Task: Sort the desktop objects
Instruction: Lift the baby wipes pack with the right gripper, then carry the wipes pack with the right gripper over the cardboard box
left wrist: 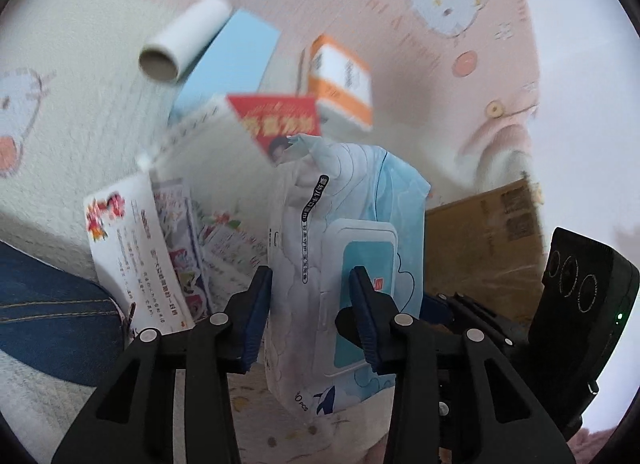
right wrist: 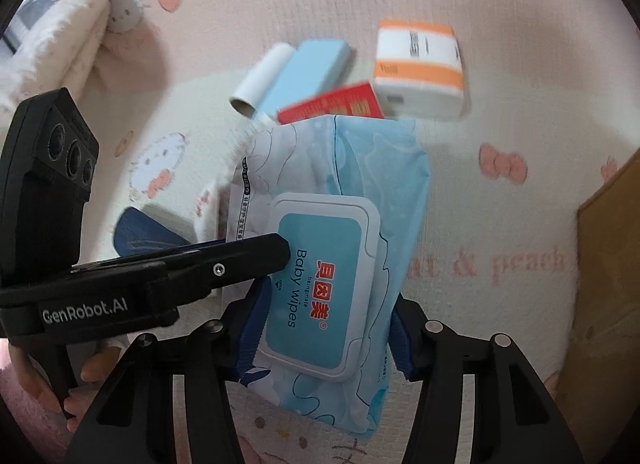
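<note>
Soft pink and cream play mat (right wrist: 500, 75) printed with cartoon cats and peaches, filling the background of both views.

Held above it, a pack of baby wipes (right wrist: 332, 264), light blue and white, with a hard flip lid. Right gripper (right wrist: 324, 340) angled steeply down, jaws clenched on the long sides of the pack near its lower end, blue pads pressing into the wrapper. Left gripper (left wrist: 308, 320) pitched less steeply, coming in from the side, jaws clamped across one edge of the same pack: one pad on the plain face, the other on the lid face.

Beyond the pack on the mat, a loose cluster: white cardboard tube (left wrist: 184, 39), pale blue box (left wrist: 232, 63), red packet (left wrist: 280, 123), orange and white box (left wrist: 340, 79).

Left wrist view only: printed leaflets and sticker sheets (left wrist: 160, 248) beside a denim-clad leg (left wrist: 52, 304), plus the full printed side of a brown cardboard box (left wrist: 484, 244).

Right wrist view only: lid label reading "Baby wipes", a folded cream blanket (right wrist: 72, 35) with a small plush toy at top left, and fingers (right wrist: 52, 396) wrapped around the left gripper's handle.
</note>
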Available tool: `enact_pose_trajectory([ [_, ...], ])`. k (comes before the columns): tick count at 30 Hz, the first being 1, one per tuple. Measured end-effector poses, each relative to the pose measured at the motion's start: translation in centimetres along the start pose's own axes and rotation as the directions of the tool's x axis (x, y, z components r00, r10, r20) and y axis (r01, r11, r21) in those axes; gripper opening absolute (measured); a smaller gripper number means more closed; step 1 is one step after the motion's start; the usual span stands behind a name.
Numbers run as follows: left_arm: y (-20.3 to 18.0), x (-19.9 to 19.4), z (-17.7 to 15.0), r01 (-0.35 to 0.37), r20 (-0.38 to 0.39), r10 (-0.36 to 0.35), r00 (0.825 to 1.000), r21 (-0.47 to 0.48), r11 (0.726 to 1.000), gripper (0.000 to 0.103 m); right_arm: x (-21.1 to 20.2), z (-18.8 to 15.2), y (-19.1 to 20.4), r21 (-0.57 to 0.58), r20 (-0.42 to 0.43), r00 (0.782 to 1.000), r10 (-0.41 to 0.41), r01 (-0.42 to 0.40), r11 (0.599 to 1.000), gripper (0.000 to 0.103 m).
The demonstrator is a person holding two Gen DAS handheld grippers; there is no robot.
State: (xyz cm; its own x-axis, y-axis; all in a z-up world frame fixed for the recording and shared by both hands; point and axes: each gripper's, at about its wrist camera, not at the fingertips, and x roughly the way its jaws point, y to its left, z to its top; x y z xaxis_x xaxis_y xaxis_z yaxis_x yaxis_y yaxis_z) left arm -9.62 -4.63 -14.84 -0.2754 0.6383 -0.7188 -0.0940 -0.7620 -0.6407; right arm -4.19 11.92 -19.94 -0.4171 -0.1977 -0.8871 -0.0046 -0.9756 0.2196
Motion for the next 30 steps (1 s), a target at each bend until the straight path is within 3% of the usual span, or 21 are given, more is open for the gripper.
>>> enact_pose_trajectory([
  [6,-3.8,-3.8,0.2,0.011,0.112,-0.016,0.994,0.049,0.999,0.043,-4.9,1.2,1.0,-0.077,0.108,0.994,0.008,0.001,0.997,0.052],
  [13,-8.1,-6.0,0.0,0.043,0.173,-0.060,0.983,0.099,0.994,0.043,-10.3,1.3,1.1,-0.190,0.207,0.978,-0.025,0.065,0.980,0.051],
  [19,-12.4,-6.8,-1.1,0.027,0.214,-0.061,0.975,0.159,0.987,0.043,-13.8,0.9,-0.9,-0.192,0.258,0.966,0.011,0.040,0.981,0.051],
  [25,-17.0,-6.6,-2.1,0.045,0.211,-0.096,0.973,0.236,0.971,0.043,-18.0,-0.1,-3.8,-0.152,0.300,0.954,0.025,0.022,0.988,0.051],
  [30,-20.9,-4.9,-2.5,0.088,0.176,-0.146,0.973,0.301,0.950,0.043,-21.1,-1.3,-6.0,-0.127,0.348,0.937,-0.045,0.094,0.987,0.051],
])
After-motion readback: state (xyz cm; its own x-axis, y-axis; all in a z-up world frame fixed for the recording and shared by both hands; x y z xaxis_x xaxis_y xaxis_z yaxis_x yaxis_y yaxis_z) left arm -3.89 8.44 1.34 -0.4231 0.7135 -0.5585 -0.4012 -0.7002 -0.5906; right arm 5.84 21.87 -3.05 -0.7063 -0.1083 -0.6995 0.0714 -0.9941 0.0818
